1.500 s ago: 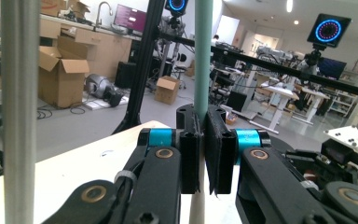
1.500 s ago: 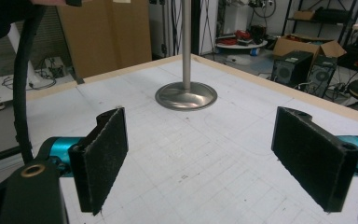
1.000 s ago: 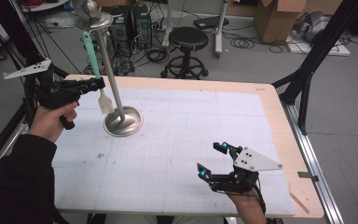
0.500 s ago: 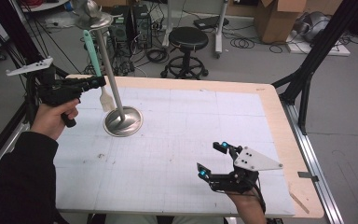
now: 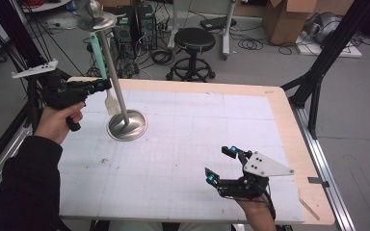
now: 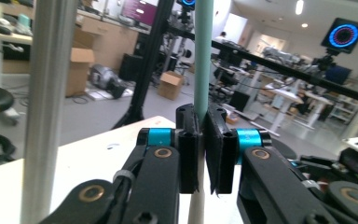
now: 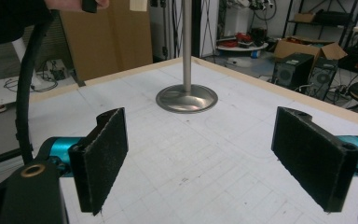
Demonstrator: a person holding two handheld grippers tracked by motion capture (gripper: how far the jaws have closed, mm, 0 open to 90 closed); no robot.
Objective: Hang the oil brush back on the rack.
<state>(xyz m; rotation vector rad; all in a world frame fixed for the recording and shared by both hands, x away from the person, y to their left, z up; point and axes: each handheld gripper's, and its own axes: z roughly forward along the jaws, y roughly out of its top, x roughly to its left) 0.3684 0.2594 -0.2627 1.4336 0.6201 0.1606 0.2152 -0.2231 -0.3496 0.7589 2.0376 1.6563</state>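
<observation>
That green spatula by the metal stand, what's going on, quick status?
Left tool shut on green spatula, held upright beside metal stand. Right tool open, empty, over table. Nothing between them.

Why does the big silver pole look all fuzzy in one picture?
In the left gripper view the pole sits very close to the camera, so it blurs, and the shut jaws and the green handle look soft too. In the right gripper view the round base shines with glare. The high view is evenly lit, a bit grainy.

Grey floor, black stool (image 5: pixel 193 41), cardboard boxes (image 5: pixel 283 21)
</observation>
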